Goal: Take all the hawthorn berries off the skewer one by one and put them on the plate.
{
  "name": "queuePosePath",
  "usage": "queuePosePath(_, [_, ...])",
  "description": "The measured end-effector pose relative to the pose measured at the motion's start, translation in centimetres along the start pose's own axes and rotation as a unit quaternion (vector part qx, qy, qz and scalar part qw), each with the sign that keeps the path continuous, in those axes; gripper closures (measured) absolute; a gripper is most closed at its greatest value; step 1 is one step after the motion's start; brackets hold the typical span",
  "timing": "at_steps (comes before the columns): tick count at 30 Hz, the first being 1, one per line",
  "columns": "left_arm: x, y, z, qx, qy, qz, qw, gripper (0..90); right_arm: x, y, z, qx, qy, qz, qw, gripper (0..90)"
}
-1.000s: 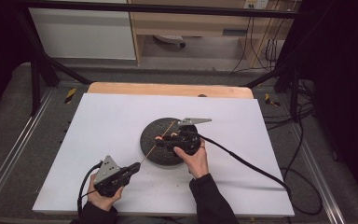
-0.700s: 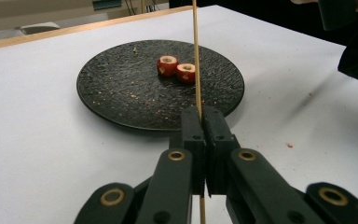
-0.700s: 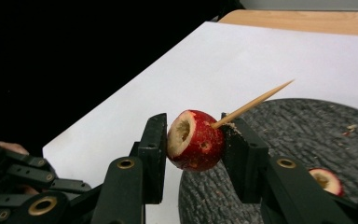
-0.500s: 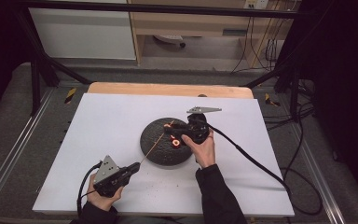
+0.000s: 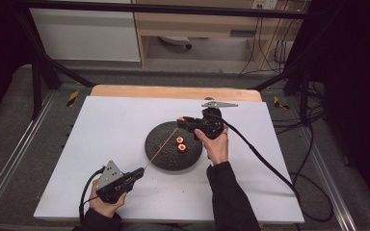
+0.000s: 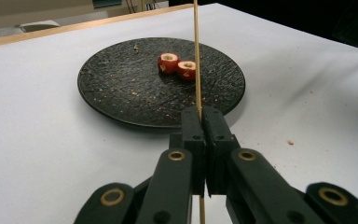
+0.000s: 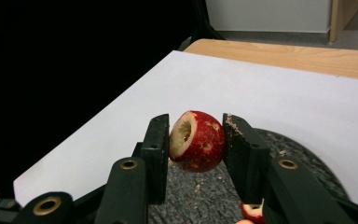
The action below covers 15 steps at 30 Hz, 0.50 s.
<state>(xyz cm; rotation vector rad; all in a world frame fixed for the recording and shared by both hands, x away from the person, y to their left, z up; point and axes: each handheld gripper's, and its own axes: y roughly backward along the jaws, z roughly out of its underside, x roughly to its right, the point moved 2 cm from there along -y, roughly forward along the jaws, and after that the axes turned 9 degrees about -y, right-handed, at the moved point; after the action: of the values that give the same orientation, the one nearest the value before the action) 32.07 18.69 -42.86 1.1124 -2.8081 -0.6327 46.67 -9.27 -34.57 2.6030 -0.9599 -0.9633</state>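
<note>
Wooden skewer (image 5: 160,147) slants from left gripper (image 5: 136,174) across plate (image 5: 160,159).

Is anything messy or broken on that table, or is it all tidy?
A little messy. Pale crumbs are scattered over the black plate and a few lie on the white sheet. The red fruit in the right gripper has a hollowed-out end, as do the two fruits on the plate. The skewer looks whole.

The plate (image 6: 121,93) looks matt black and roughly textured; the skewer (image 6: 197,56) is thin pale wood; the cored fruit (image 7: 198,141) has glossy red skin; the desk (image 5: 115,130) is smooth matt white, wood-edged.
</note>
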Motion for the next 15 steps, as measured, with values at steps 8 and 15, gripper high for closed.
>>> queuePosePath(8, [0.0,0.0,0.0,-0.002,0.001,0.000,1.0000,88.3,1.3,0.6,-1.1,0.017,-0.010,0.024,0.9995,63.1])
queuePosePath(15, [-0.1,0.1,0.1,-0.001,0.003,-0.001,1.0000,88.3,2.8,0.7,-1.1,0.021,-0.021,0.044,0.9986,63.1])
